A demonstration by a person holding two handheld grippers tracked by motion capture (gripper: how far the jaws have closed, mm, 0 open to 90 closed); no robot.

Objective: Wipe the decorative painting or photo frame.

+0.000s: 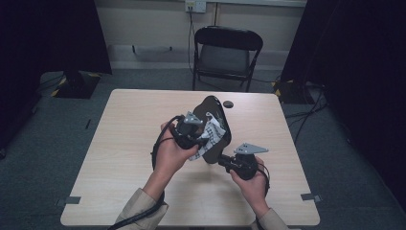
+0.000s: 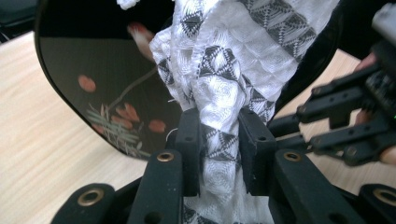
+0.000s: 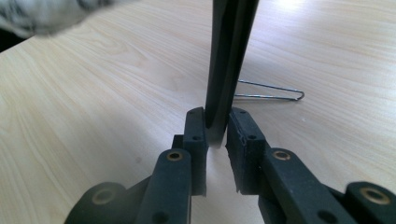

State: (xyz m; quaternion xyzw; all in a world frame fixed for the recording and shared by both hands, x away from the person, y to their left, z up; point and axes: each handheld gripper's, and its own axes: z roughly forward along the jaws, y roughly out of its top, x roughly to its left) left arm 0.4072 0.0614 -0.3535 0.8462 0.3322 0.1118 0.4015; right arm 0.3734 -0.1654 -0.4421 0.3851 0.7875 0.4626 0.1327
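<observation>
From my seat the pale wooden counter (image 1: 129, 158) is the biggest thing in view, with a black folding chair (image 1: 227, 52) standing beyond its far edge. Over the middle of the counter I have a black tray (image 1: 216, 112) held up on edge, its long axis running from the near-right end, where it is gripped, up and away toward the far side. In the left tool view its glossy dark face shows painted orange-red petals and pale green sprigs. My right tool (image 3: 216, 125) is clamped on the tray's thin near edge, jaws closed tight against both sides. My left tool (image 2: 218, 140) is squeezed onto a white cloth (image 2: 224, 70) with a quilted weave and black-and-grey triangle patterns; the cloth is bunched between the pads and lies against the tray's face. A small dark round thing (image 1: 228, 104) sits on the counter just beyond the tray, and a bent wire (image 3: 273, 91) lies flat on the counter behind it.
</observation>
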